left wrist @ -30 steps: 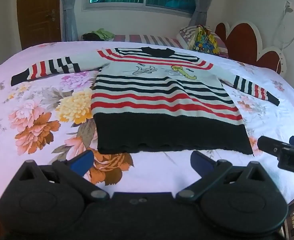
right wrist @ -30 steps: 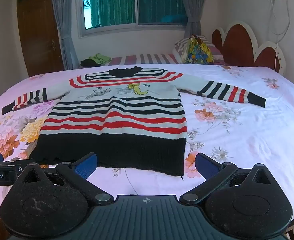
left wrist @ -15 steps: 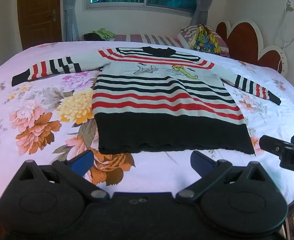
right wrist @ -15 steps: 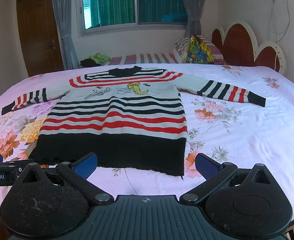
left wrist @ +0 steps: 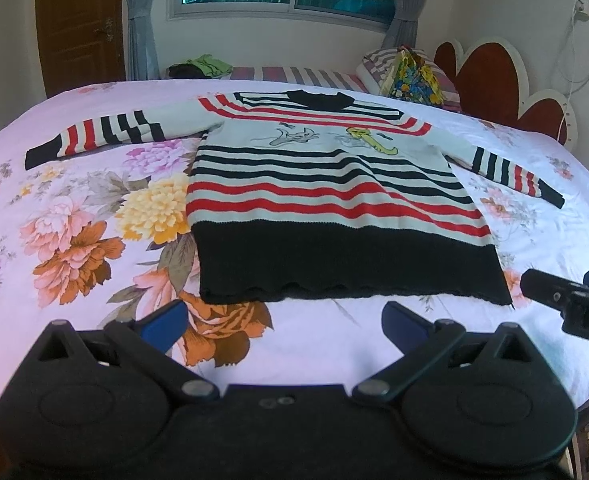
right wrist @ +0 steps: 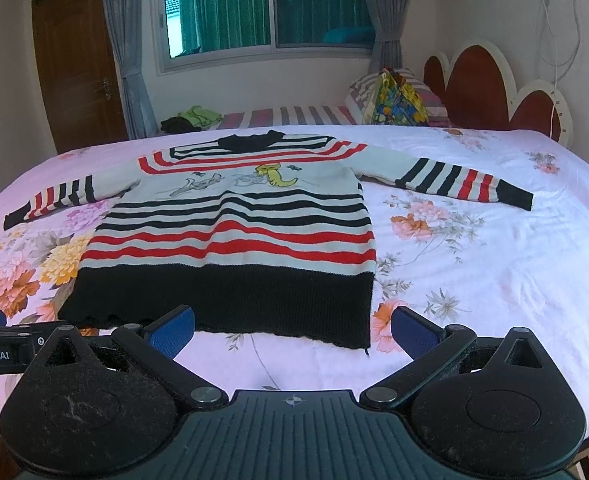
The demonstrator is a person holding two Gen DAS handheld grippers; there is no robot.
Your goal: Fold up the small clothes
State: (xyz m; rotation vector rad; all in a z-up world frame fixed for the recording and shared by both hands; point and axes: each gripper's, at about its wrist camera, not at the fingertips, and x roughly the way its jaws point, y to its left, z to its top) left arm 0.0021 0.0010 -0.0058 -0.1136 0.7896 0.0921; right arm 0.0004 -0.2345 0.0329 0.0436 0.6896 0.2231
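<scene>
Blue-padded, my left gripper (left wrist: 282,320) and right gripper (right wrist: 292,326) both gape wide, holding nothing, just short of the sweater's (right wrist: 230,240) black hem. Each view catches the other gripper at its edge. Beyond, the sweater lies flat, sleeves spread, on the floral bedsheet (right wrist: 474,264).

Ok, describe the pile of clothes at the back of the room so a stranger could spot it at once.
Start from the window on the far wall, then drop to the striped bed just beneath it. The clothes pile sits at that bed's left end, near the wooden door. It is a small heap, lime green over black, unlike the big striped sweater spread flat in the foreground.
</scene>
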